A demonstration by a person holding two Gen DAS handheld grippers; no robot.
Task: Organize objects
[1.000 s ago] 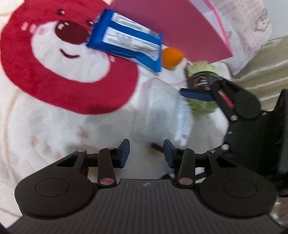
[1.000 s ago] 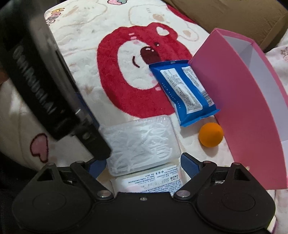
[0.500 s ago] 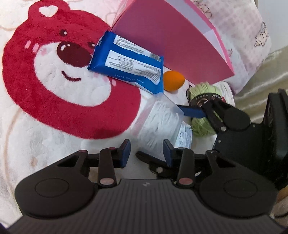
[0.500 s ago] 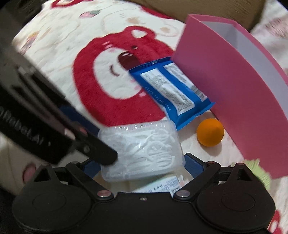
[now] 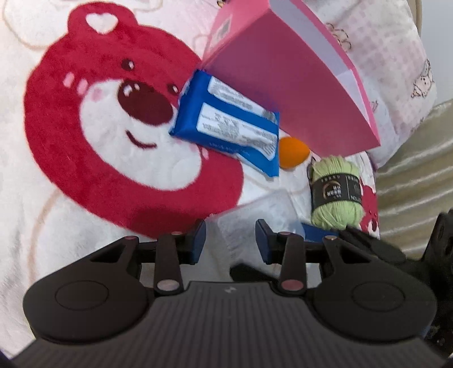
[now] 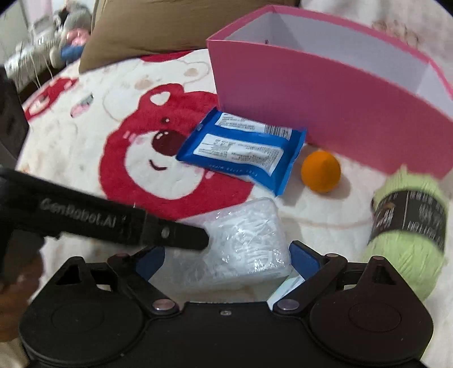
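A clear plastic box of white floss picks (image 6: 249, 240) sits between the fingers of my right gripper (image 6: 226, 257), which close on its sides; it looks lifted off the blanket. The box also shows in the left wrist view (image 5: 249, 223), just ahead of my left gripper (image 5: 229, 237), which is open and empty. A finger of the left gripper (image 6: 170, 233) touches the box's left side. A blue snack packet (image 6: 243, 148), an orange ball (image 6: 320, 171) and a green yarn skein (image 6: 410, 226) lie in front of an open pink box (image 6: 325, 104).
Everything rests on a white plush blanket with a red bear face (image 5: 113, 133). A brown pillow (image 6: 158, 25) lies behind the pink box. A pale checked pillow (image 5: 396, 70) and a beige cover (image 5: 419, 169) are at the right.
My right gripper has risen and tilted with the floss box, so the pink box's inside now shows. My left gripper has pulled back and the yarn skein is uncovered.
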